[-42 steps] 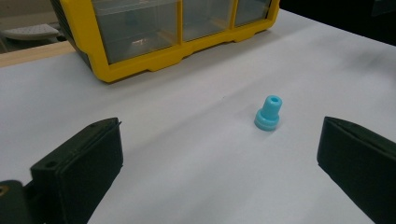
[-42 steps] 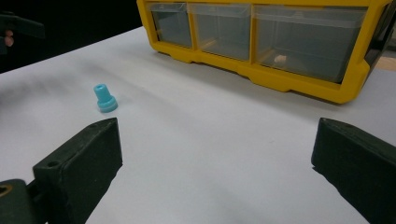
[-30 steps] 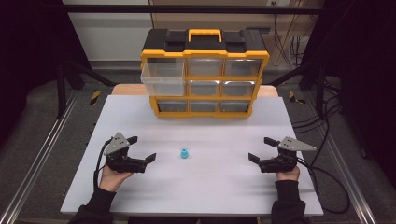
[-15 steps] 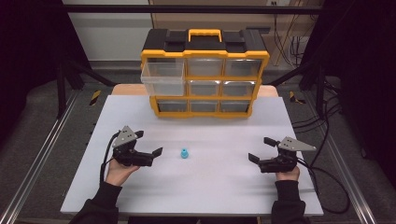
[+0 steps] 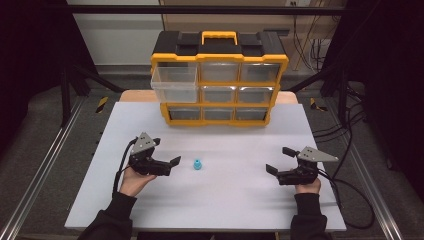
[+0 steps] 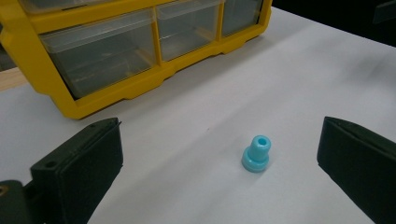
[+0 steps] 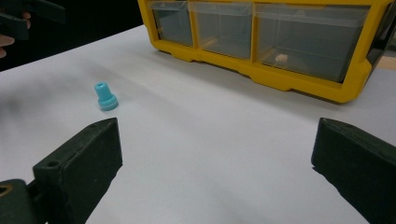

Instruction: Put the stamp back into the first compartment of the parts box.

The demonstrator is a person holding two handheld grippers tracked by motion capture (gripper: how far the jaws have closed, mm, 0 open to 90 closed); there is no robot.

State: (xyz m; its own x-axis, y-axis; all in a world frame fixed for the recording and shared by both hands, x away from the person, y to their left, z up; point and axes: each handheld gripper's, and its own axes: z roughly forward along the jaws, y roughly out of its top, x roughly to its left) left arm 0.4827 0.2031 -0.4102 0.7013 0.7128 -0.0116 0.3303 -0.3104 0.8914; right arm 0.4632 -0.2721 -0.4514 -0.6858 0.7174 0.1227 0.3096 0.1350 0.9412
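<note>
A small cyan plastic piece [image 5: 198,164] stands upright on the white table [image 5: 225,205], left of its middle. My left gripper [image 5: 166,152] is open just left of the piece, jaws pointing at it without touching. In the left gripper view the piece [image 6: 256,154] sits ahead between the wide-spread jaws, nearer the right one, with the left gripper [image 6: 219,149] holding nothing. My right gripper [image 5: 280,160] is open near the right side of the table, well apart from the piece. The right gripper view shows the piece [image 7: 106,96] far off to the left and the right gripper [image 7: 215,149] with nothing in it.
A yellow and black organizer [image 5: 220,80] with clear drawers stands at the back of the table. Its upper-left drawer [image 5: 175,84] is pulled out. A small tan item [image 7: 281,58] lies in one bottom drawer. Cables [image 5: 345,190] trail off the right edge.
My left gripper has moved right and a little forward, closing in on the cyan piece. The right gripper and the piece have stayed put.
</note>
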